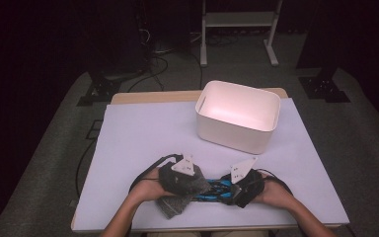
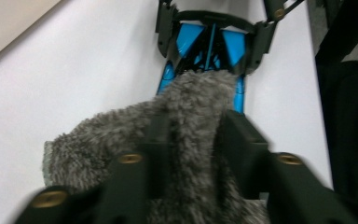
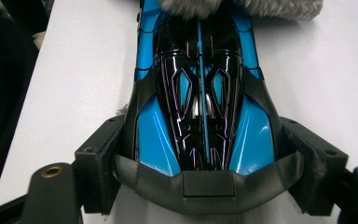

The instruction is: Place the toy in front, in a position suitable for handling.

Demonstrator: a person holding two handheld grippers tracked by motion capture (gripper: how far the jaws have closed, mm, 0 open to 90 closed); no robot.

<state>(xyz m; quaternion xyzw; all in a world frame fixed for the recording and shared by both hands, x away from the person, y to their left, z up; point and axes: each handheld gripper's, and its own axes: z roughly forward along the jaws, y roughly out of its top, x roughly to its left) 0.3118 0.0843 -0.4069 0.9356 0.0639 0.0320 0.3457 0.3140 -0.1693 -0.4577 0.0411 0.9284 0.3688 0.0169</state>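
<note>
A blue and black toy car (image 1: 212, 190) lies near the table's front edge, between the two hands. My right gripper (image 1: 231, 189) is shut on its rear end; in the right gripper view the jaws clamp both sides of the car (image 3: 200, 93) at my right gripper (image 3: 205, 156). My left gripper (image 1: 197, 185) is shut on a grey fluffy cloth (image 1: 176, 203). In the left gripper view the cloth (image 2: 121, 140) bunches between the jaws of my left gripper (image 2: 193, 135) and lies over the car's (image 2: 209, 42) near end. The cloth's edge (image 3: 242, 5) covers the car's far end.
A white rectangular bin (image 1: 232, 136) stands open at the table's back right, with nothing seen inside it. The white table cover (image 1: 143, 133) spreads bare to the left and middle. Cables trail from both grippers toward the front edge.
</note>
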